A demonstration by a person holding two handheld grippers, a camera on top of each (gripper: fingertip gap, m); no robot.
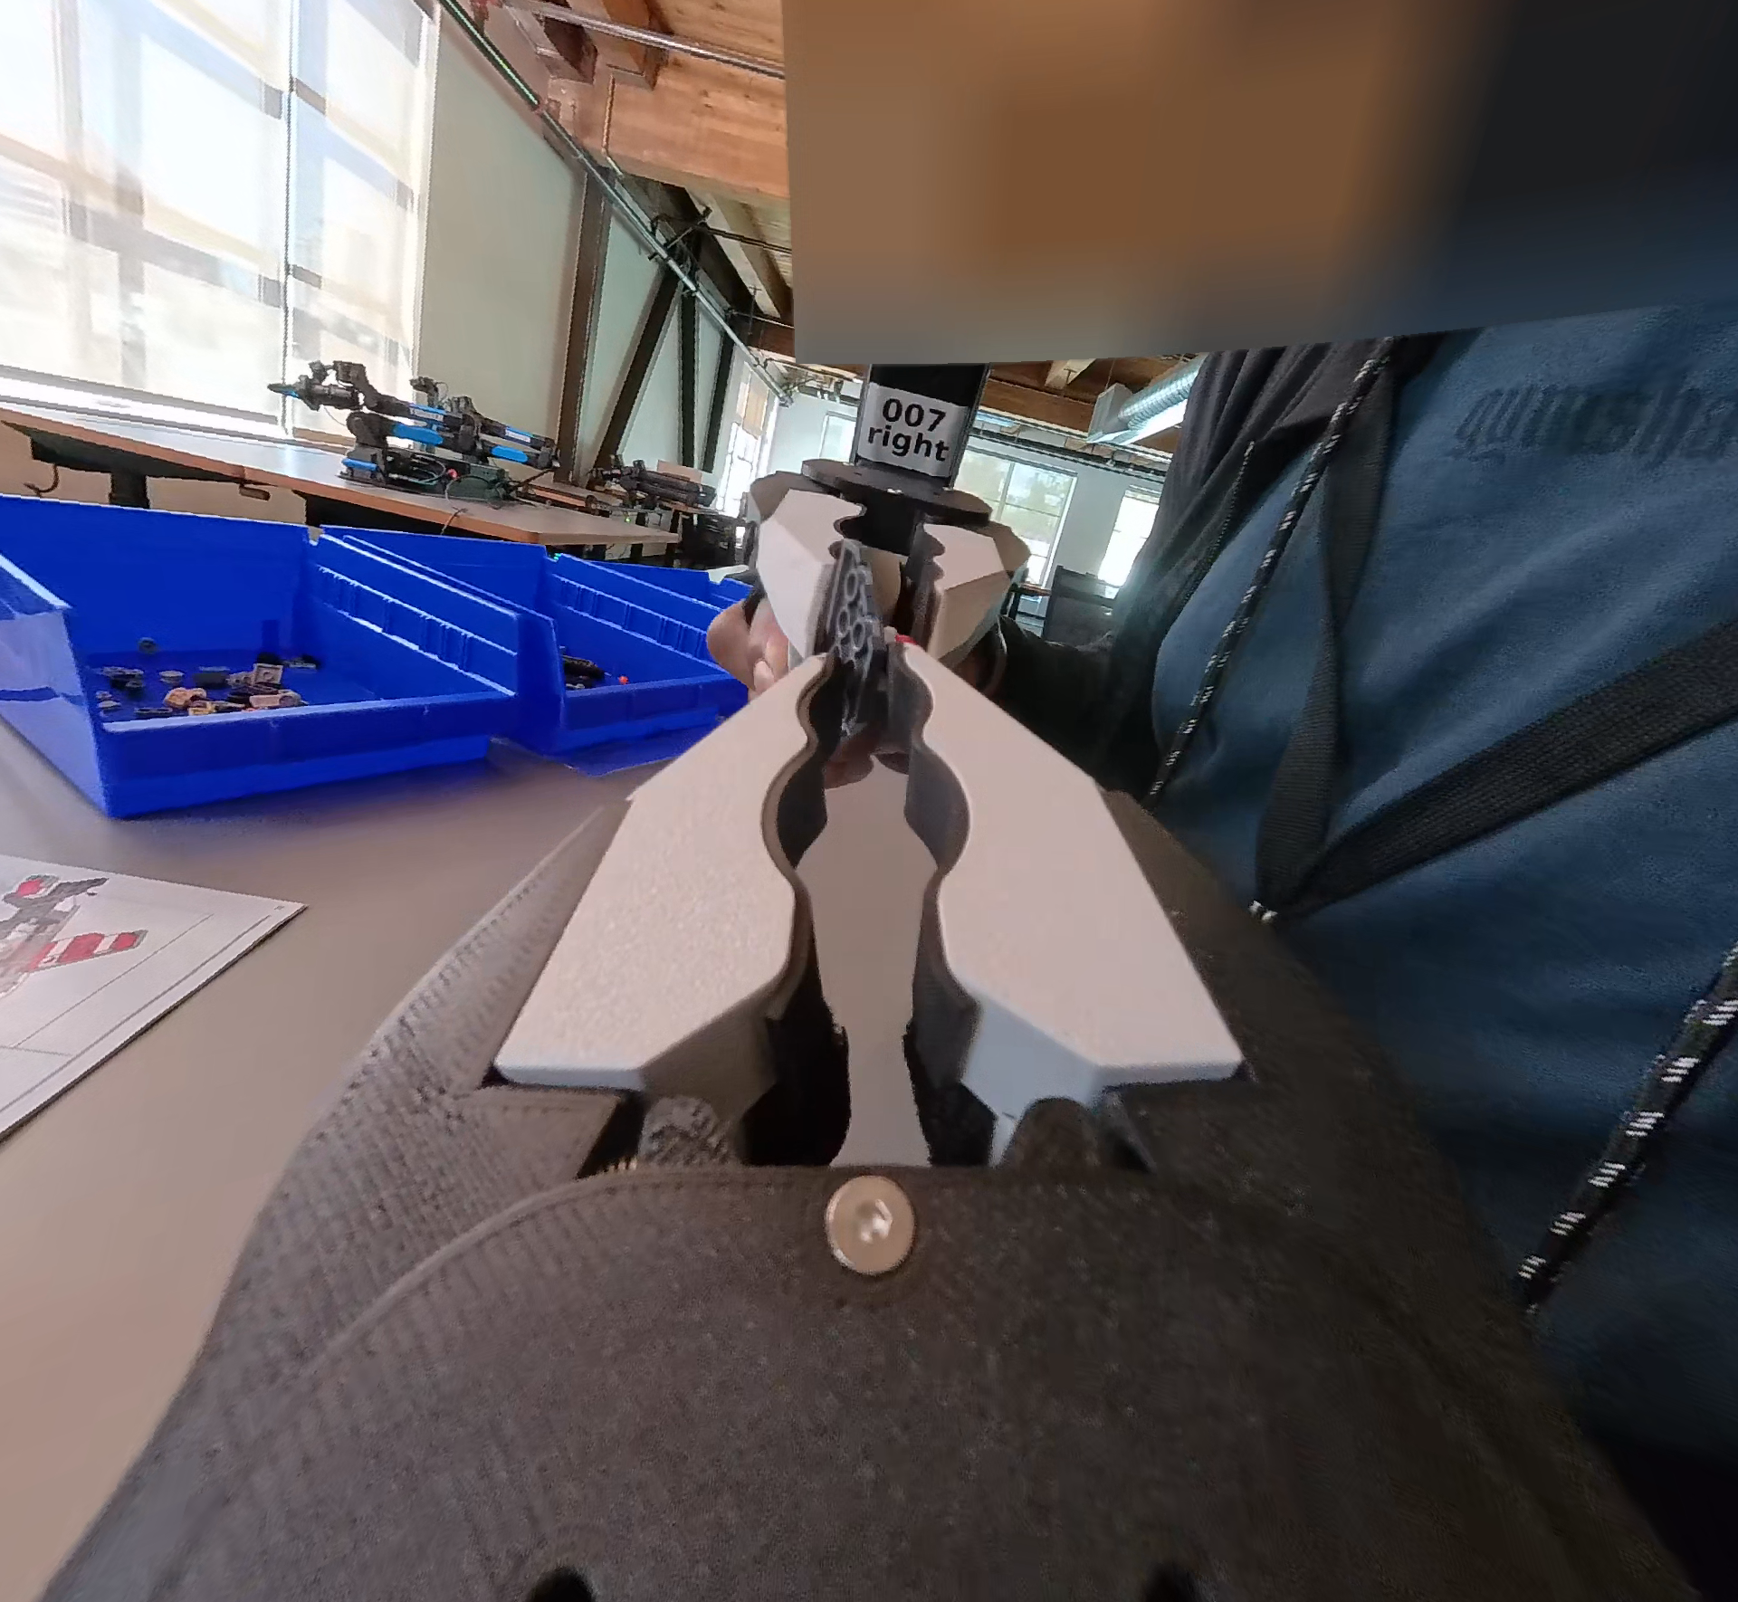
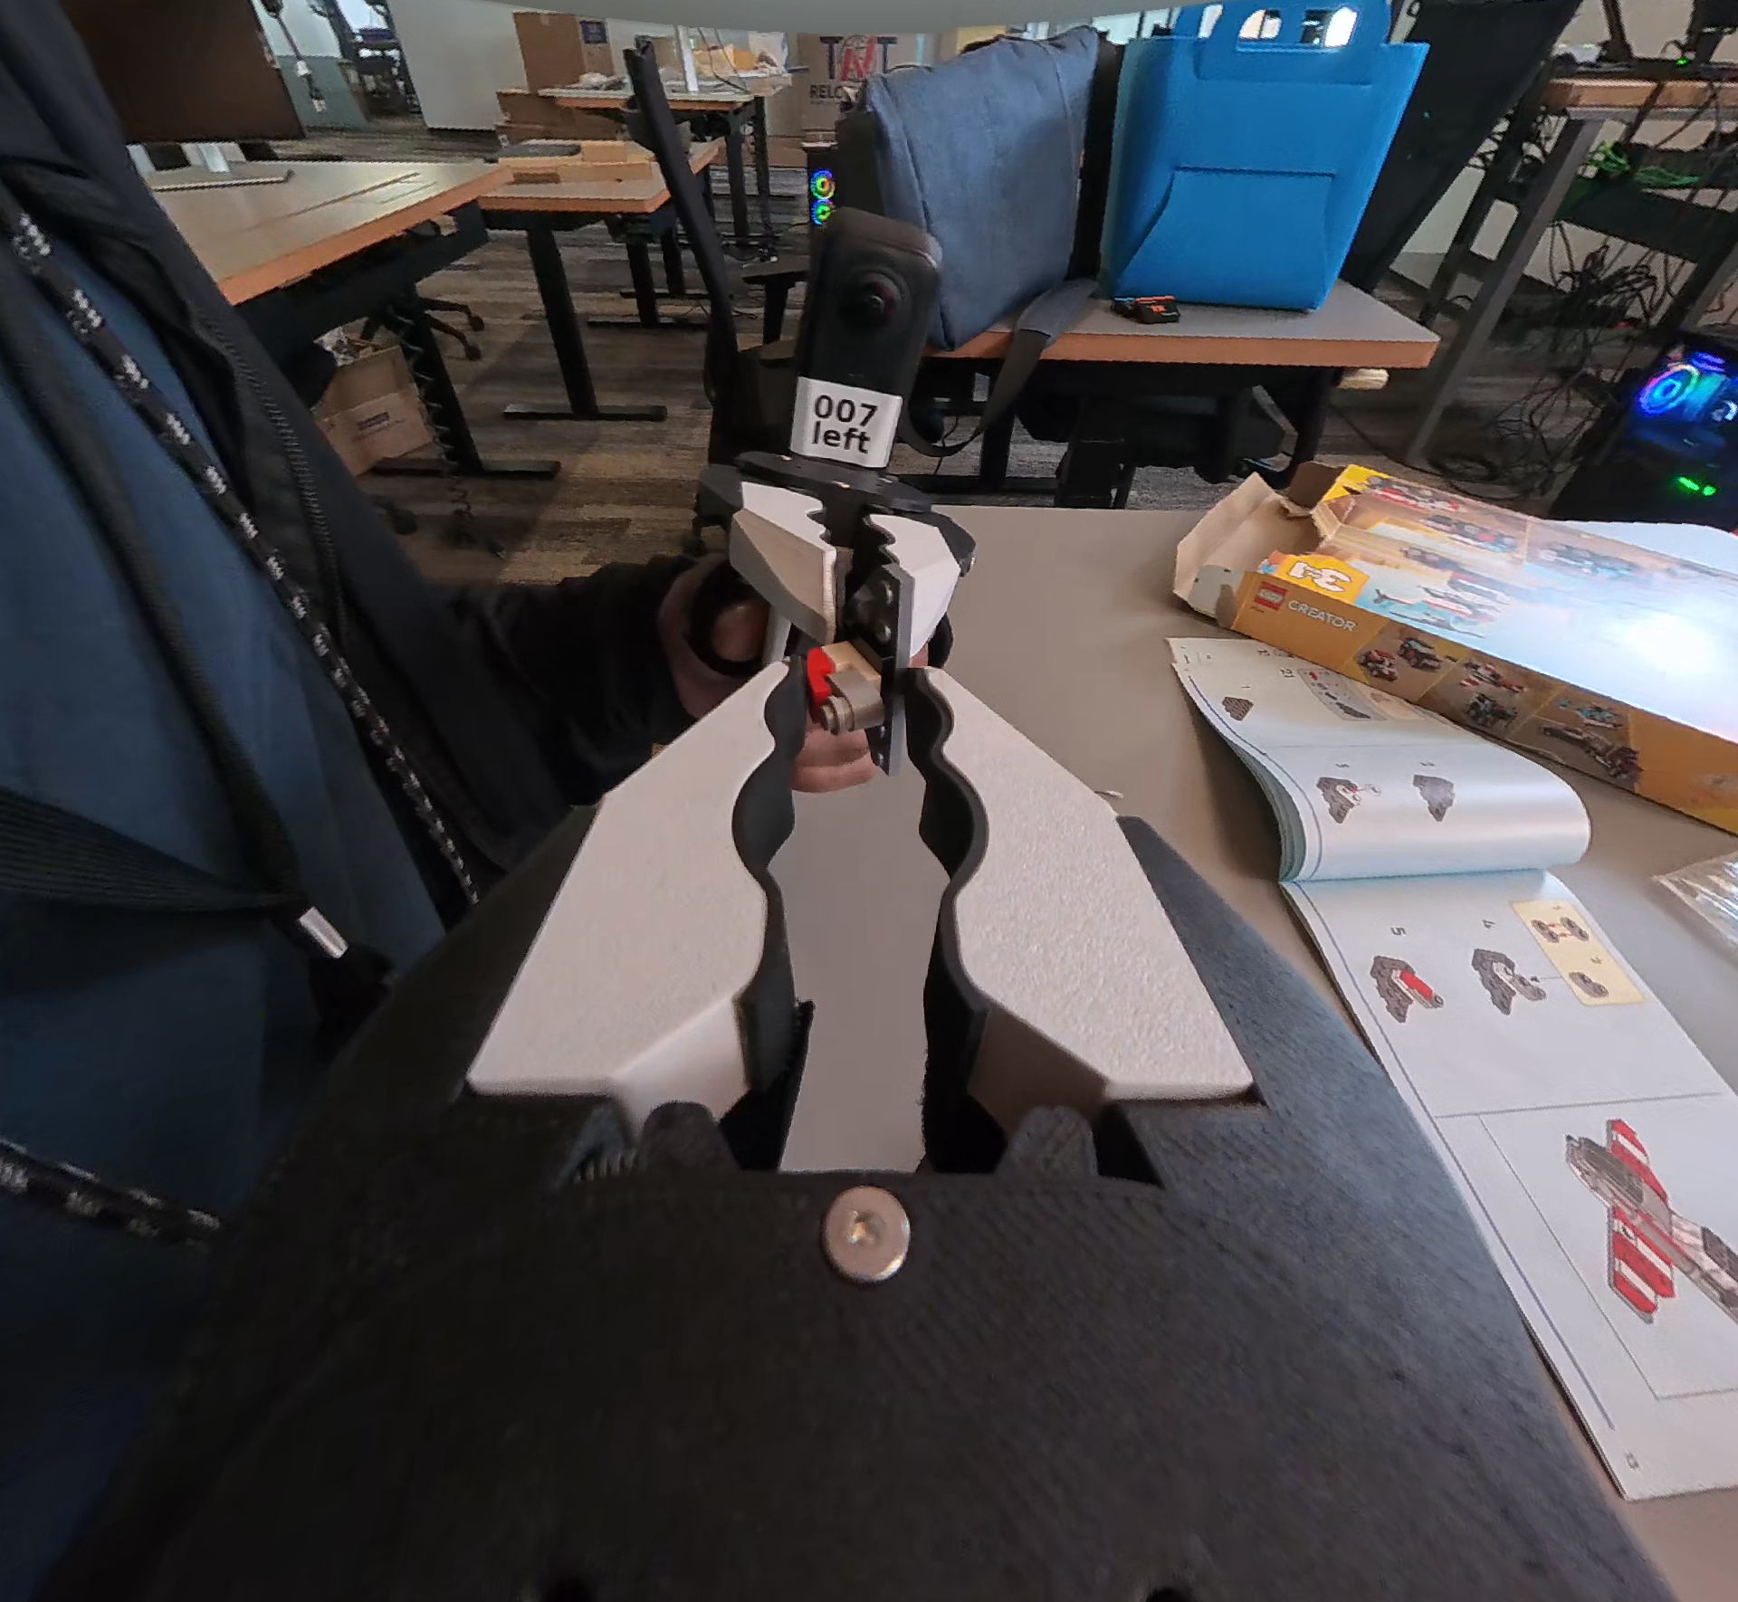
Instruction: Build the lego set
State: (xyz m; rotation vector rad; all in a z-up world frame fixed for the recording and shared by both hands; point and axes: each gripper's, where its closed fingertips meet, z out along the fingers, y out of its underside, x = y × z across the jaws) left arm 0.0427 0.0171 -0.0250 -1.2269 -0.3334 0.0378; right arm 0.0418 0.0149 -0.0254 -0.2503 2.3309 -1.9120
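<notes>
Two grey-and-black grippers are meeting tip to tip above the grey table (image 2: 1053,579), and between them sits a small lego sub-assembly: a dark grey studded plate (image 1: 858,616) carrying a tan block with a red piece and a metallic-looking round stub (image 2: 842,692). The left gripper (image 1: 870,692) is pinching the dark plate edgewise, its jaws nearly together on the plate's lower end. The right gripper (image 2: 846,701) is closing narrowly around the tan-and-red end of the same assembly; whether it is truly gripping or only bracketing the part, I cannot tell for certain, though contact looks likely.

Judging by this, the step in hand is pressing or seating a small piece onto the plate (a mid-air join, with no table support). The next move probably calls for a steady squeeze along the stud axis while the left keeps the plate from twisting.

Off to the left gripper's left, blue plastic bins (image 1: 282,711) are holding loose pieces; to the right gripper's right, the open paper instruction booklet (image 2: 1467,946) and the yellow cardboard set box (image 2: 1505,616) are lying on the table.
</notes>
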